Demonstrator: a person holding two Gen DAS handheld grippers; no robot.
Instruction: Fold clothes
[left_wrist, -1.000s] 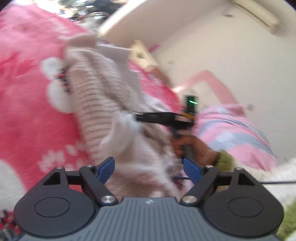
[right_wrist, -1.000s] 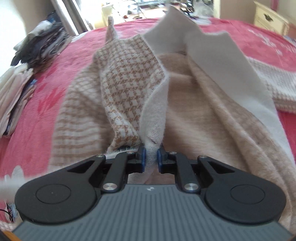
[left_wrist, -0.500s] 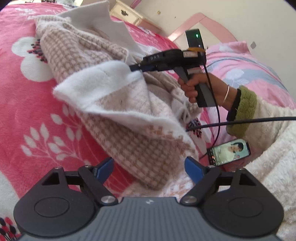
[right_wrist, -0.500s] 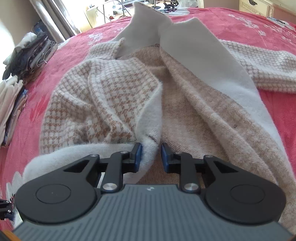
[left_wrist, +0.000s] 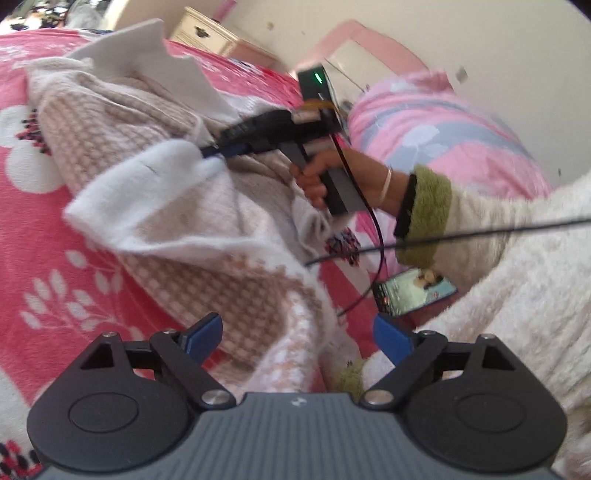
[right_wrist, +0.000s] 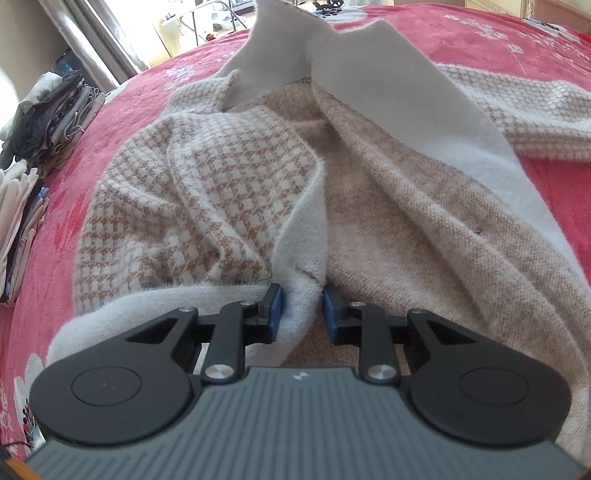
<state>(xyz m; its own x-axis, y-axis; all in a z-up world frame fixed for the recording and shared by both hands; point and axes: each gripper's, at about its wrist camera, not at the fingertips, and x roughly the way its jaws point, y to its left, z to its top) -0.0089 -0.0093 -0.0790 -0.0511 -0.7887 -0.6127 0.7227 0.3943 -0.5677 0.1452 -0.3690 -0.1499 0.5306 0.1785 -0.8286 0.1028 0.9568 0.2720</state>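
Left jaws: the left gripper stood wide apart, holding nothing, above the cardigan's hem.
Right jaws: the right gripper stood parted around the white front edge, pads not pressing it.
Cardigan: houndstooth, spread rumpled on the red bedspread.
Phone: beside the cardigan's hem.

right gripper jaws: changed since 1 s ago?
Yes. The right gripper has opened: its jaws, earlier pinched on the cardigan hem, now stand apart with the white hem loose between them.
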